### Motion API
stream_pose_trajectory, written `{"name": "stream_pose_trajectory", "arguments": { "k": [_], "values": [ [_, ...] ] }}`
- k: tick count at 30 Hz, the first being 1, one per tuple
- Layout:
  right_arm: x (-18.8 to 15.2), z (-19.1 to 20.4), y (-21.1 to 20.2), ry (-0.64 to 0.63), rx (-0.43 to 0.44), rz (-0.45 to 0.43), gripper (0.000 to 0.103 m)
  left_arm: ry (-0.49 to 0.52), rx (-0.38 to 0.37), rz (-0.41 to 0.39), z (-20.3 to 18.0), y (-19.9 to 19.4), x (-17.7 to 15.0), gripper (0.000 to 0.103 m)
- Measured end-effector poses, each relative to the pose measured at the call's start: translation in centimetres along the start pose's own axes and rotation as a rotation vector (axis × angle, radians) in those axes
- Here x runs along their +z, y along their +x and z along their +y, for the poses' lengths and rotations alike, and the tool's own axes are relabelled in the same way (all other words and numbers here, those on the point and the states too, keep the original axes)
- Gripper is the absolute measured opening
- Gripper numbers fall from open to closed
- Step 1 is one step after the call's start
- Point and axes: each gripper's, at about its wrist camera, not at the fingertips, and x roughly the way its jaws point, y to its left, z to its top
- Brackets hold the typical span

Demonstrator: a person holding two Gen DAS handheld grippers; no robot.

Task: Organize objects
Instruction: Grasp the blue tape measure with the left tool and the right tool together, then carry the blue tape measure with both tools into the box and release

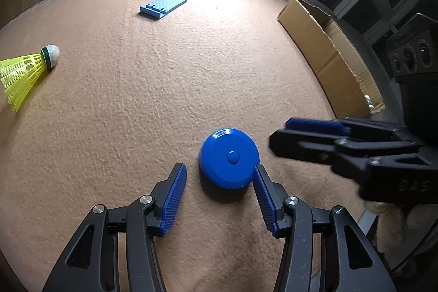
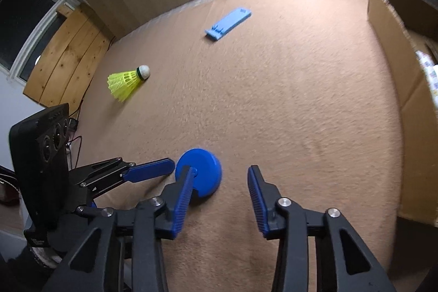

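I see a round blue disc [image 1: 229, 158] with a small centre button lying flat, low centre in the left wrist frame. A yellow shuttlecock [image 1: 26, 71] lies on its side at the left edge, cork tip pointing right. A light blue phone stand [image 1: 163, 5] lies folded flat, upper centre.

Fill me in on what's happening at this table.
A person holds two grippers over a tan felt table. The left gripper is open around a blue round case, not yet gripping it. The right gripper is open just beside it. A yellow shuttlecock, a light blue stand and a cardboard box wait nearby.
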Motion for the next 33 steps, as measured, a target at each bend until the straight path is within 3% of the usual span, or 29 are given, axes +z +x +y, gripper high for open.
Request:
{"name": "stream_pose_trajectory", "arguments": {
  "k": [5, 9, 20, 33],
  "values": [
    [-0.1, -0.2, 1.3, 0.021, 0.035, 0.041, 0.030, 0.007, -0.006, 0.000, 0.0, 0.1, 0.1, 0.052],
    [0.0, -0.8, 1.9, 0.044, 0.049, 0.057, 0.027, 0.016, -0.011, 0.001, -0.4, 0.3, 0.0, 0.044],
    [0.2, -0.7, 2.6, 0.029, 0.075, 0.088, 0.024, 0.056, -0.015, 0.001, -1.1, 0.4, -0.3, 0.042],
    [0.4, -0.9, -0.9, 0.030, 0.049, 0.019, 0.024, 0.103, -0.028, -0.031, -3.9, -1.1, 1.0, 0.039]
  ]
}}
